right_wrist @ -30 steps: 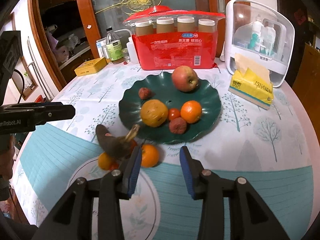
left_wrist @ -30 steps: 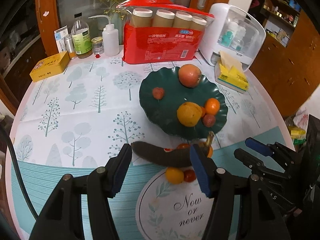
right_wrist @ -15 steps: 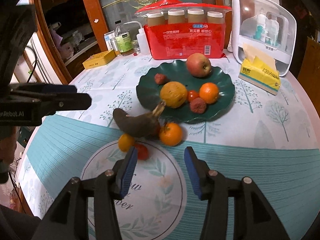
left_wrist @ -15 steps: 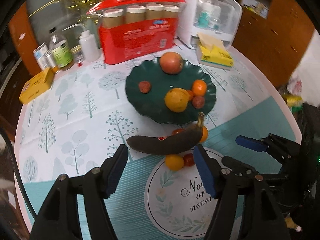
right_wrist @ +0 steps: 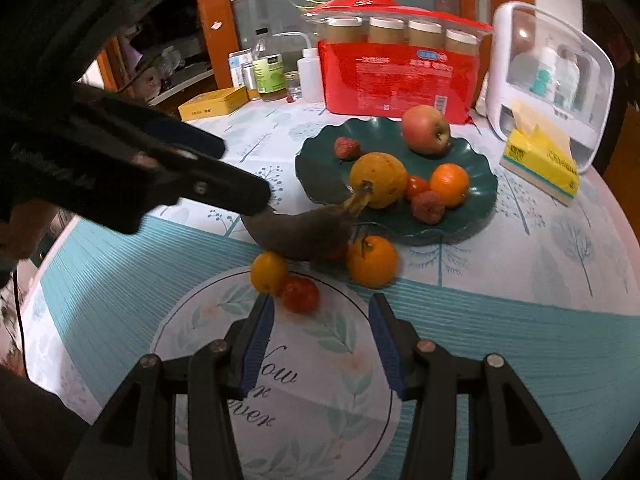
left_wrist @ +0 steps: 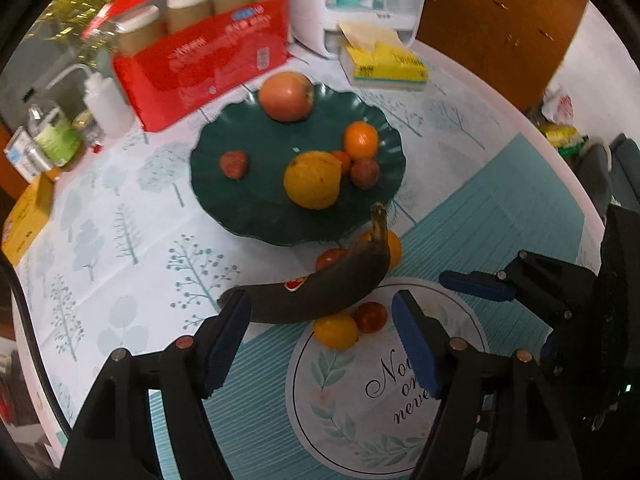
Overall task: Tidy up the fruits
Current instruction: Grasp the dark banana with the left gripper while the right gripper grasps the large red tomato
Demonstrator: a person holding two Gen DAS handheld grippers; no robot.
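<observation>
Blackened banana between left gripper jaws (wide open, empty).

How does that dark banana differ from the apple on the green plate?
The banana is long, curved and nearly black; the apple is round and reddish. The banana lies on the tablecloth beside loose small fruit, off the plate, while the apple sits on the plate's far edge. Neither is held by a gripper.

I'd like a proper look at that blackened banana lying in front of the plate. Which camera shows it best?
The left wrist view: the blackened, overripe banana lies nearly full length, sticker and stem visible. In the right wrist view the banana is foreshortened, and its far end is hidden behind the left gripper.
</observation>
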